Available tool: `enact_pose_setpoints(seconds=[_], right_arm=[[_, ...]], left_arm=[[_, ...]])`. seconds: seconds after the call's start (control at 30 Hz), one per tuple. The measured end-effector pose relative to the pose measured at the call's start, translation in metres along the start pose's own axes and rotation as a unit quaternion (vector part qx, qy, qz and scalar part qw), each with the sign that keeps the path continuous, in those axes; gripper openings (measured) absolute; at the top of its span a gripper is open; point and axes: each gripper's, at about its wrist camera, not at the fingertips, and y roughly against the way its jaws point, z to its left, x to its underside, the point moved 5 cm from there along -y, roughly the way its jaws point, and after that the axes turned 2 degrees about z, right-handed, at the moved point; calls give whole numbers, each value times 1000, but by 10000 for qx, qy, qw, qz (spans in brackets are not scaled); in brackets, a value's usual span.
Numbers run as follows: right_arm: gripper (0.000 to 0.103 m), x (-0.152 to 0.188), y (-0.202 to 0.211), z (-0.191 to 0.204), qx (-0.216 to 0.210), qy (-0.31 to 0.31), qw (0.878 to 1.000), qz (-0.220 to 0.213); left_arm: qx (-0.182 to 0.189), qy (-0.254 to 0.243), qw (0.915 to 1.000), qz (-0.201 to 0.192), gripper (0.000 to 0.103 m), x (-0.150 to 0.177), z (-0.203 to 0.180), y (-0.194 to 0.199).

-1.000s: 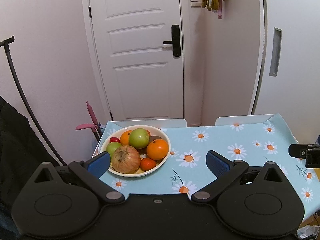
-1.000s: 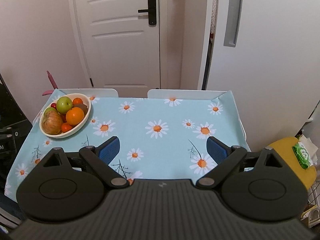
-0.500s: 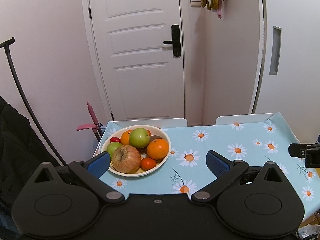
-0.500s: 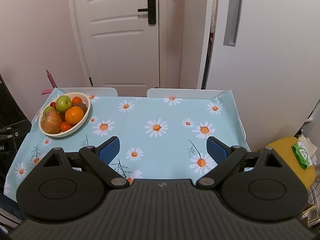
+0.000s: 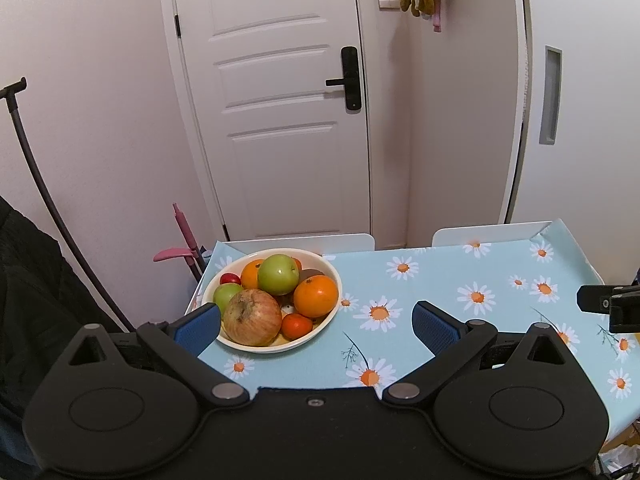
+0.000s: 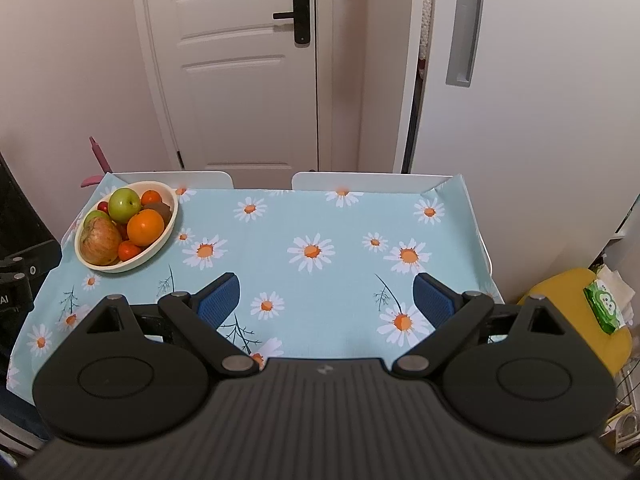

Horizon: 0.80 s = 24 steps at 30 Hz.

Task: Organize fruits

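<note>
A cream bowl (image 5: 332, 280) (image 6: 170, 222) piled with fruit sits at the table's far left corner. On top lie a green apple (image 5: 278, 274) (image 6: 124, 204), a large orange (image 5: 316, 295) (image 6: 145, 227), a reddish apple (image 5: 252, 317) (image 6: 100, 241), a small tangerine (image 5: 296, 326) and a red cherry tomato (image 5: 230, 278). My left gripper (image 5: 316, 326) hangs open just in front of the bowl, its left pad near the rim. My right gripper (image 6: 326, 300) is open above the middle of the daisy tablecloth (image 6: 320, 224), nothing between its fingers.
Two white chair backs (image 6: 360, 180) stand along the table's far edge before a white door (image 5: 280, 120). A pink handle (image 5: 176, 255) leans at the far left corner. A yellow stool with a tissue pack (image 6: 602, 306) stands to the right. The right gripper's body (image 5: 612, 304) shows at the left view's right edge.
Both grippers have shifted only slightly; the bowl sits a touch lower in the right wrist view. The fingers stay open and the fruit has not moved.
</note>
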Motion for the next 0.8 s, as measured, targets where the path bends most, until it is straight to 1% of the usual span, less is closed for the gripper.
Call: enact_pose_setpoints(seconds=[0.8], right_arm=[[103, 1, -5, -2, 16, -43, 10000, 51]], left_arm=[[-14, 17, 10000, 94, 103, 1, -2, -5]])
